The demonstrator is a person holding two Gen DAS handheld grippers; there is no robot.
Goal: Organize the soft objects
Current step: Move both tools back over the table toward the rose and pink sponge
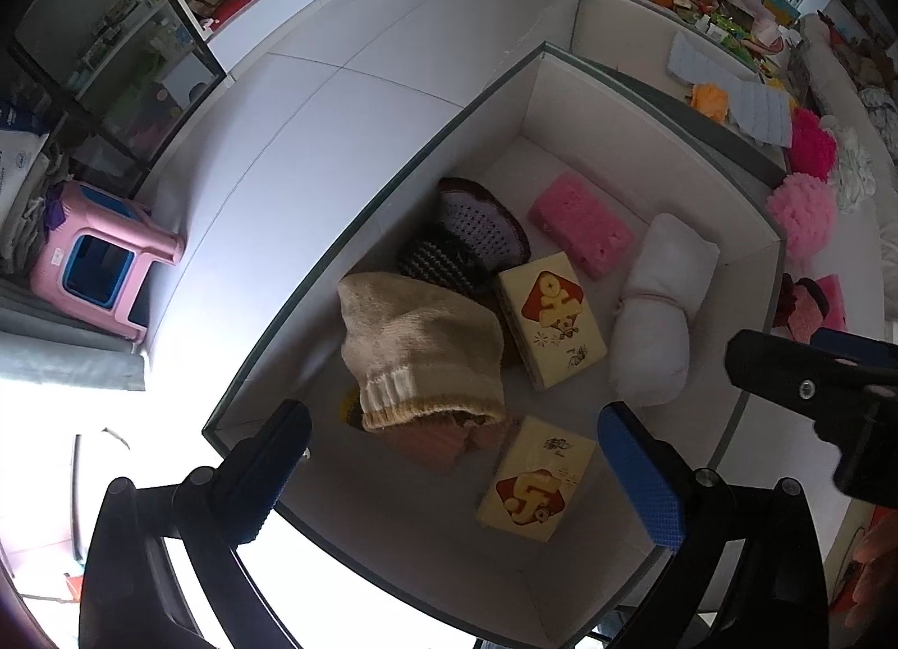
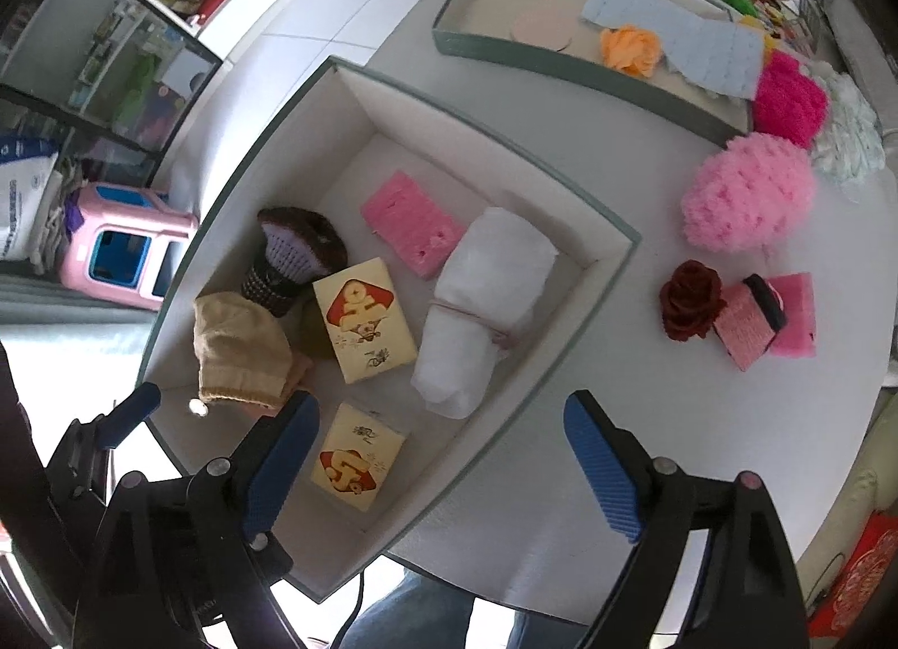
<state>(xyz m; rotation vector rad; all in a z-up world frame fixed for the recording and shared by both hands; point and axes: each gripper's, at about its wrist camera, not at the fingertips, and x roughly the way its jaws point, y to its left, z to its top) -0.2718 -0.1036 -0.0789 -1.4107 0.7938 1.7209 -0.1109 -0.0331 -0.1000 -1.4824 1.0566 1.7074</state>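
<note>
A green-rimmed white box [image 1: 645, 135] [image 2: 449, 127] holds a beige knit hat [image 1: 421, 346] [image 2: 241, 351], dark and lilac crochet pieces [image 1: 477, 233] [image 2: 297, 256], a pink sponge [image 1: 581, 231] [image 2: 412, 222], a tied white towel roll [image 1: 656, 312] [image 2: 482, 306] and two yellow tissue packs [image 1: 553, 320] [image 1: 536, 480] [image 2: 365, 320] [image 2: 356, 458]. My left gripper [image 1: 457, 475] hangs open over the box's near end and grips nothing. My right gripper [image 2: 443, 461] is open too, above the box's near right rim, and is empty.
On the white table right of the box lie a pink fluffy ball [image 2: 746, 194], a magenta one [image 2: 788, 99], a red fabric rose [image 2: 690, 301] and a pink knitted block [image 2: 749, 329]. A shallow tray [image 2: 561, 62] behind holds a blue cloth and an orange flower. A pink stool [image 2: 123, 250] stands on the floor.
</note>
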